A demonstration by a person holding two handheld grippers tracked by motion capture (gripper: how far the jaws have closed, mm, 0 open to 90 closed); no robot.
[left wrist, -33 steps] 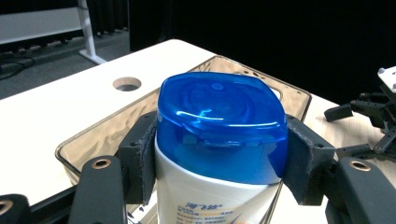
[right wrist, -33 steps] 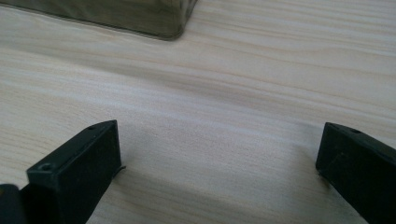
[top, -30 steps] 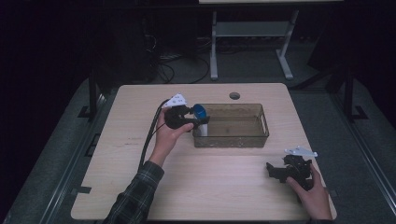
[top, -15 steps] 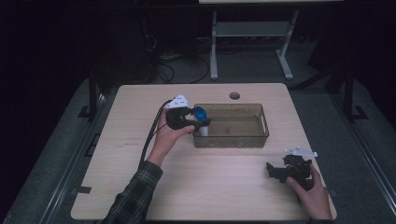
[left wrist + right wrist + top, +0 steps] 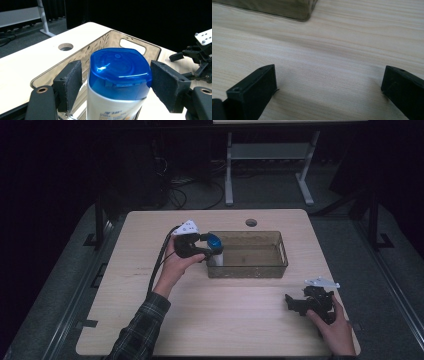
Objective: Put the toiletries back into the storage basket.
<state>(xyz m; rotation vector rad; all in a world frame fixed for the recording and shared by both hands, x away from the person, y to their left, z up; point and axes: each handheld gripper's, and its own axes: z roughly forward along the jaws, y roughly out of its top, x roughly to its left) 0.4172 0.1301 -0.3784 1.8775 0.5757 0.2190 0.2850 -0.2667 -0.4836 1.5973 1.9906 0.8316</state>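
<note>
1. Claw first: the left claw (image 5: 116, 82) has its two black pads on either side of the blue cap of a bottle (image 5: 117, 82). A clear gap shows beside the left pad (image 5: 68, 83), and the right pad sits just at the cap's edge, so nothing is clamped. Its jaws have just been opening, with the bottle between them.
2. Bottle: white body, blue flip cap, standing upright inside the bin (image 5: 280, 251), at the bin's left end, against the short wall.
3. Left hand (image 5: 175, 265): it holds that claw (image 5: 207, 249) level, reaching over the bin's left rim, with the black cable trailing away from the bin toward the near edge of the desk (image 5: 235, 320).
4. Bin: a translucent, brownish tray with handle cutouts, on the far middle of the desk; apart from the bottle I can make out nothing in it.
5. Right claw (image 5: 295, 302): well apart from the bin, near its right front corner's side of the desk, held low over the wood by the right hand (image 5: 335, 327). Its jaws stand wide apart (image 5: 328, 85) with only bare wood between them.
</note>
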